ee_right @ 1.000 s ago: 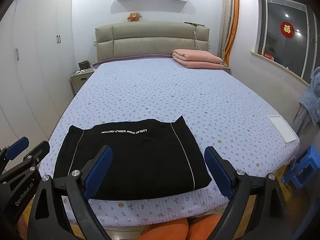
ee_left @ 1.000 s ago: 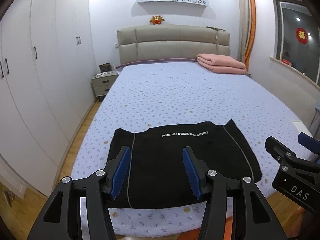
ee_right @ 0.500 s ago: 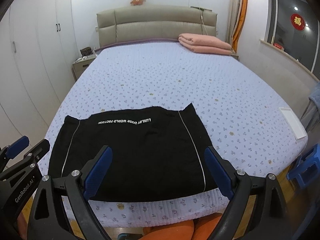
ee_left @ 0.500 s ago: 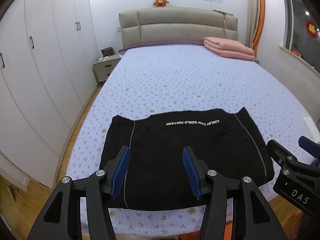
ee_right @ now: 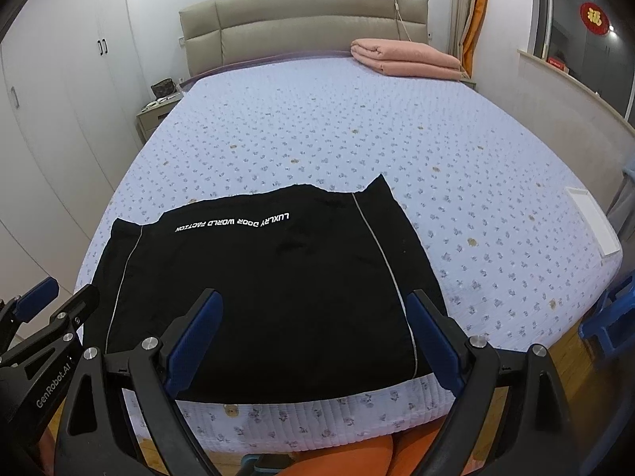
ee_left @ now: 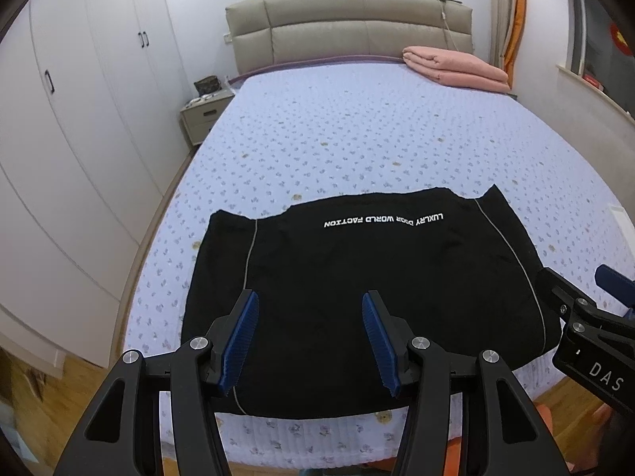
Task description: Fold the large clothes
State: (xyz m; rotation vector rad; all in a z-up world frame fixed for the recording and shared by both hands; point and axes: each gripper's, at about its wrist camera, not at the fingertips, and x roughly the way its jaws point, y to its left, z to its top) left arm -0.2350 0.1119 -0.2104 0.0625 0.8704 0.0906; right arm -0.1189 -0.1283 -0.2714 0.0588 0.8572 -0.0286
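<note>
Left wrist view: left gripper (ee_left: pixel 309 337) is spread moderately wide and holds nothing, hovering over the near-left part of the black garment (ee_left: pixel 357 297). The garment lies flat at the near edge of the bed (ee_left: pixel 377 139), already folded to a rough rectangle, printed text facing the far side. The right gripper (ee_left: pixel 595 313) pokes in from the right, just beside the garment's right edge. Risk: the near hem sits right at the mattress edge, so a one-sided pull toward the near side could drag the whole stack off onto the floor. Layers are stacked, so a shallow pinch may catch only the top layer and peel the fold apart.

Right wrist view: the right gripper (ee_right: pixel 313 341) is wide apart and empty, over the near-right part of the garment (ee_right: pixel 258 297). The left gripper (ee_right: pixel 43 317) shows at the near left, beside the garment's left edge. Whether either gripper touches the fabric I can't tell from this angle; they look slightly above it. Risk: if the two grippers grab at uneven depths or lift out of sync, the next fold goes skewed and the piping lines won't line up. The far corners stick up a bit and could flop under. The pink blanket (ee_right: pixel 405 57) is well apart at the far right, no conflict.
</note>
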